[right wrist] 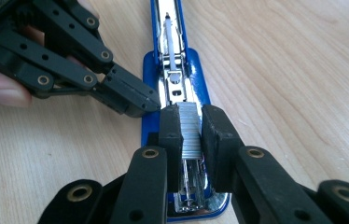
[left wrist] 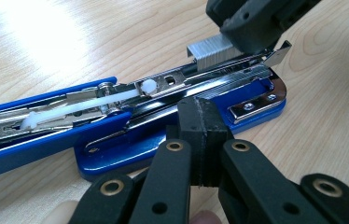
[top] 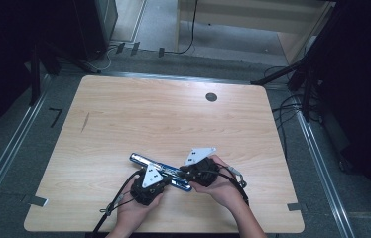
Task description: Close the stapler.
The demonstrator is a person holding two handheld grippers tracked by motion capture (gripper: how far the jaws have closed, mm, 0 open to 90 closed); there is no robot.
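A blue stapler (top: 144,160) lies swung open flat on the wooden table (top: 173,114), its metal magazine (left wrist: 163,84) facing up with a white pusher rod in it. My right gripper (right wrist: 192,140) is shut on a silver strip of staples (right wrist: 189,122), holding it just above the magazine's front end. That strip (left wrist: 210,51) also hangs under the right gripper's fingers (left wrist: 252,23) in the left gripper view. My left gripper (left wrist: 200,119) is shut with nothing between its jaws, its tip against the side of the stapler's blue base (left wrist: 116,149). Seen from the right gripper, the left gripper (right wrist: 130,98) touches the base's left edge.
A round dark grommet (top: 211,97) sits near the table's far edge. Both hands rest near the front edge (top: 173,230). Cables and dark stands lie on the floor around the table, and a cable trails from the left gripper off the front.
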